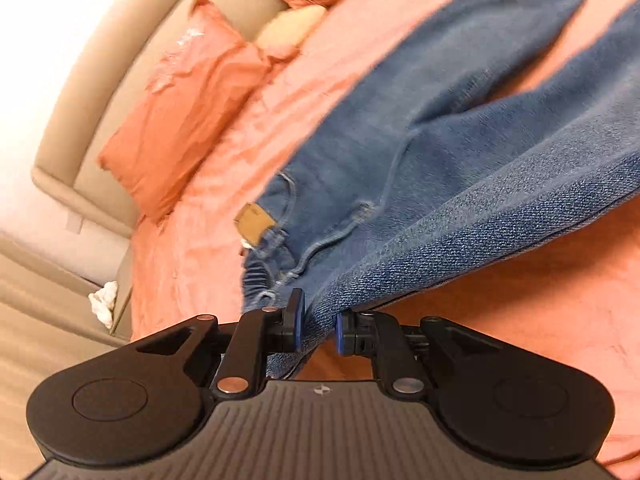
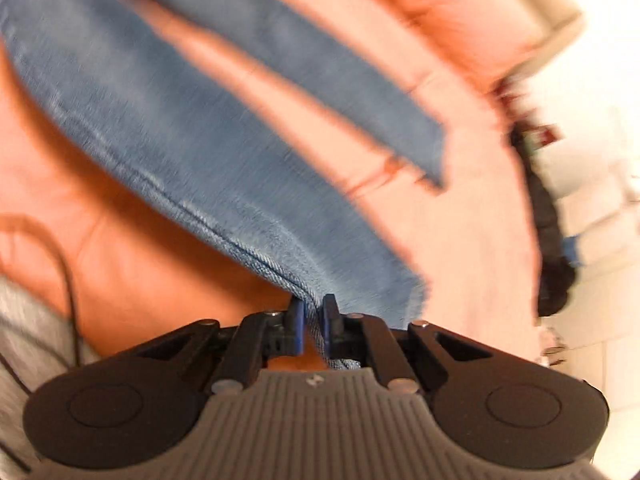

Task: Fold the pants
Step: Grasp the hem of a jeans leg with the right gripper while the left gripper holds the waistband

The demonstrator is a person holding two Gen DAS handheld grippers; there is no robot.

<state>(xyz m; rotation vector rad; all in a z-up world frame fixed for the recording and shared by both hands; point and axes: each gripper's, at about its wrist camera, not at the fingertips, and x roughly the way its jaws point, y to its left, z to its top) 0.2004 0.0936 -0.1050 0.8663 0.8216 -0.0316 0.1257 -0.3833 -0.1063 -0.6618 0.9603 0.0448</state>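
Blue jeans [image 1: 440,128] lie spread on a salmon-pink bed cover [image 1: 224,184], waistband with a tan leather patch [image 1: 256,224] nearest the left gripper. My left gripper [image 1: 318,326] is shut on a raised edge of the jeans by the waist, lifting it off the bed. In the right wrist view the jeans [image 2: 168,120] show both legs, one lying flat further off. My right gripper [image 2: 314,326] is shut on the seam edge of the near leg by its hem, holding it up. The right view is motion-blurred.
Two salmon pillows [image 1: 180,108] and a pale yellow one [image 1: 292,26] lie by a beige headboard [image 1: 80,92]. A white crumpled cloth [image 1: 105,302] sits at the bed's corner. Dark objects [image 2: 548,216] and white furniture [image 2: 592,184] stand beyond the bed's right edge.
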